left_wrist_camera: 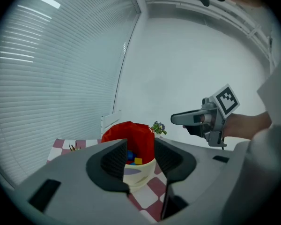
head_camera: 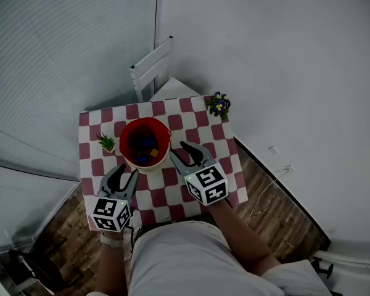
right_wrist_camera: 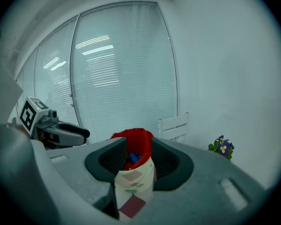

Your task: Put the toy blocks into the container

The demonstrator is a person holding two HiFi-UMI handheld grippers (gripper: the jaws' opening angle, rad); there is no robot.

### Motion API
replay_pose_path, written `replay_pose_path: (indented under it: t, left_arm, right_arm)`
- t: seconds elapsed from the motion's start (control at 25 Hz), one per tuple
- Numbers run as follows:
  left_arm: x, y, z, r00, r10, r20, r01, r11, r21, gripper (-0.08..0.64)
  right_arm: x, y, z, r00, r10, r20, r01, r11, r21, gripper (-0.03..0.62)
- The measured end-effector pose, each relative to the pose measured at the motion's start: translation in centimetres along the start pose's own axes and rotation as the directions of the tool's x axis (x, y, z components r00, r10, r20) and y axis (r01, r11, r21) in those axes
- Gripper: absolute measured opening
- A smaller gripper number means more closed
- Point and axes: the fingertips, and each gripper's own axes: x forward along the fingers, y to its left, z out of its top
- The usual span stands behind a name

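**Toy blocks lie in the container, both grippers open beside it**

Your left hand-held gripper (head_camera: 127, 172) hovers over the near part of the table (head_camera: 172, 193), its jaws spread apart with nothing between them. It points at the container (head_camera: 124, 142), a cream-sided bucket with a red lining that stands upright on the red-and-white checked cloth (head_camera: 102, 165). Your right hand-held gripper (head_camera: 184, 153) hangs just beside the container's right side, its jaws likewise parted and empty. The toy blocks (head_camera: 147, 148), blue, yellow and red among them, rest inside the container, below its rim. A small potted green plant (head_camera: 106, 142) stands just left of the container. A pot of purple flowers (head_camera: 219, 105) sits at the table's far right corner, well apart from the container. A white chair (head_camera: 153, 69) stands behind the table, against the wall.
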Motion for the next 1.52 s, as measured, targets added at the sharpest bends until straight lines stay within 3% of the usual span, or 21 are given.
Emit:
replay_pose_path:
  t: [0.52,1.52]
  left_arm:
    - [0.7,-2.1,3.6,0.996,-0.055,0.068,0.053,0.998,0.035,0.169]
    - [0.5,-2.8,3.4,0.996,-0.063,0.066,0.061,0.998,0.029,0.169]
  right_arm:
    - [-4.2,-1.6,0.4,0.991,-0.075,0.11,0.068,0.995,0.072,0.147]
    - [-3.6,0.9,0.1,0.995,-0.001,0.097,-0.004,0.998,0.056,0.147]
